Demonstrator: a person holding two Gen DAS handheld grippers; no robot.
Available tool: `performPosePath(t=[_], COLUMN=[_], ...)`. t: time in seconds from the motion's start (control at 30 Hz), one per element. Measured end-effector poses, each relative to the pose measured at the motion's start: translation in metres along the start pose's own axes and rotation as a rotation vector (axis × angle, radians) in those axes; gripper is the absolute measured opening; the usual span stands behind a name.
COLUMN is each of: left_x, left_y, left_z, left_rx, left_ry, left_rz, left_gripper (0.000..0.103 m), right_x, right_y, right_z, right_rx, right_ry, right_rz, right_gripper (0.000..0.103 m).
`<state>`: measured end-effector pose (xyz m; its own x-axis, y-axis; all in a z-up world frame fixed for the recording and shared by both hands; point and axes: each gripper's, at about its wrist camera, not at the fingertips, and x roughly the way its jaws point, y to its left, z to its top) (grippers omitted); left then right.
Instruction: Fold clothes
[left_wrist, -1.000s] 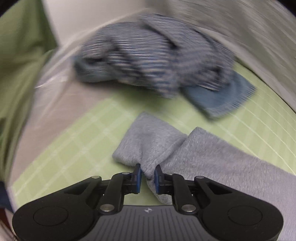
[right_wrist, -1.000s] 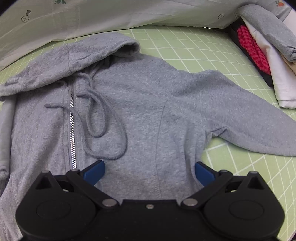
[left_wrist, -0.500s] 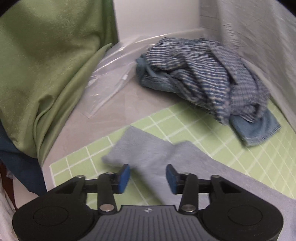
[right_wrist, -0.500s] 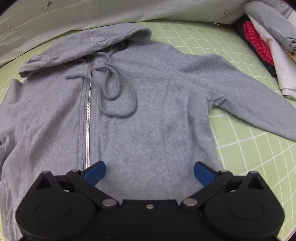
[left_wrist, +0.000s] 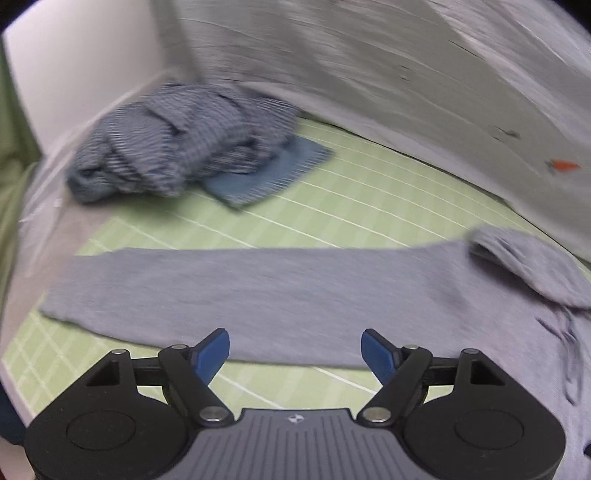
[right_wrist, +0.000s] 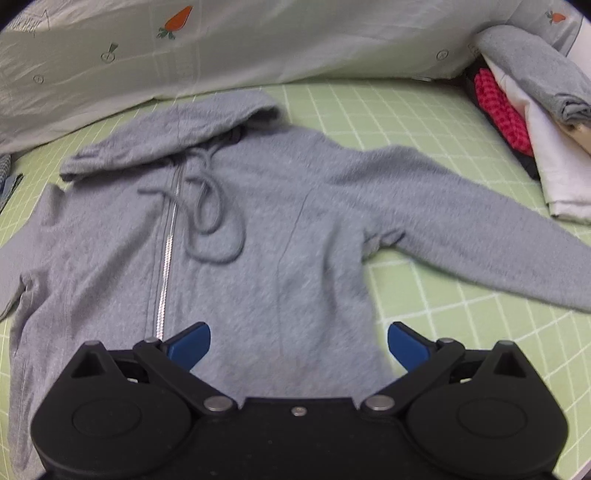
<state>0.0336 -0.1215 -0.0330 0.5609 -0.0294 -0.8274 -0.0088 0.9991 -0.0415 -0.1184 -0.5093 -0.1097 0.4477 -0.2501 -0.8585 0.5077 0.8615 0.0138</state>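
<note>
Currently one grey hoodie (right_wrist: 258, 229) lies flat on the green grid mat (right_wrist: 424, 122), front up, zip (right_wrist: 166, 251) closed, hood (right_wrist: 173, 136) at the far end. All places below are taken from the hoodie.

- Sleeves: two, both stretched straight out sideways. One (left_wrist: 240, 284) runs across the left wrist view; the other (right_wrist: 480, 236) runs toward the stack. Neither is turned in over the body.
- Drawcord (right_wrist: 210, 206): loose loops on the chest beside the zip.
- Progress, as judged: the hoodie is spread and smoothed but shows no fold. Sleeves, sides and the hem-to-hood fold all remain.
- Beyond its right sleeve: a stack (right_wrist: 532, 122) of folded clothes, with at least four layers showing (grey, white, red-patterned, dark). These look done.
- Beyond its left sleeve: one crumpled blue checked heap (left_wrist: 177, 147) on a blue cloth (left_wrist: 269, 173). Whether the heap is one garment or more cannot be told through the blur. Unfolded.
- Past the hood: a pale sheet (right_wrist: 258, 44) printed with carrots.

Grippers, two:
- Left gripper (left_wrist: 295, 350): jaws spread wide, holding nothing, hovering just near-side of the left sleeve.
- Right gripper (right_wrist: 299, 343): jaws spread wide, empty, over the hem end of the body.
</note>
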Motion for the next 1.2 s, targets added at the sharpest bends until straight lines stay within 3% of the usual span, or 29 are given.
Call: performPosePath(t=[0.27,0.5,0.6,0.77,0.9,1.0,1.1,1.2], left_x=[0.035,0.091,0.122,0.162,0.179,0.190,0.186,0.170], left_y=[-0.086,-0.150,-0.179,-0.228,-0.245,-0.256,-0.251,-0.240], left_z=[0.000,0.039,0.058,0.095,0.132,0.159,0.166,0.153], left_rx=[0.172,0.264,0.305,0.375,0.324,0.285,0.254,0.251], left_ry=[0.067,0.101,0.099,0.016,-0.117,-0.206,-0.189,-0.159], left_rz=[-0.058,-0.053,-0.041,-0.038,-0.014,-0.003,-0.039,-0.091], left_gripper=[0.082,0.083,0.083,0.083,0.083,0.083,0.083,0.083], right_x=[0.030,0.092,0.120,0.151,0.164,0.159,0.159,0.153], right_y=[-0.012,-0.004,0.007,0.019,0.022,0.015,0.006,0.001], right_z=[0.042,0.097,0.127,0.193,0.246,0.280,0.288,0.270], right_rx=[-0.043,-0.112,-0.172,-0.241,-0.270,-0.186,-0.111,-0.078], right_ry=[-0.046,-0.024,-0.057,-0.155,-0.276,-0.393,-0.371,-0.323], right_rz=[-0.013,0.001,0.048,0.066,0.040,-0.026,-0.018,0.004], right_gripper=[0.103,0.103,0.103,0.103,0.103,0.102,0.103,0.103])
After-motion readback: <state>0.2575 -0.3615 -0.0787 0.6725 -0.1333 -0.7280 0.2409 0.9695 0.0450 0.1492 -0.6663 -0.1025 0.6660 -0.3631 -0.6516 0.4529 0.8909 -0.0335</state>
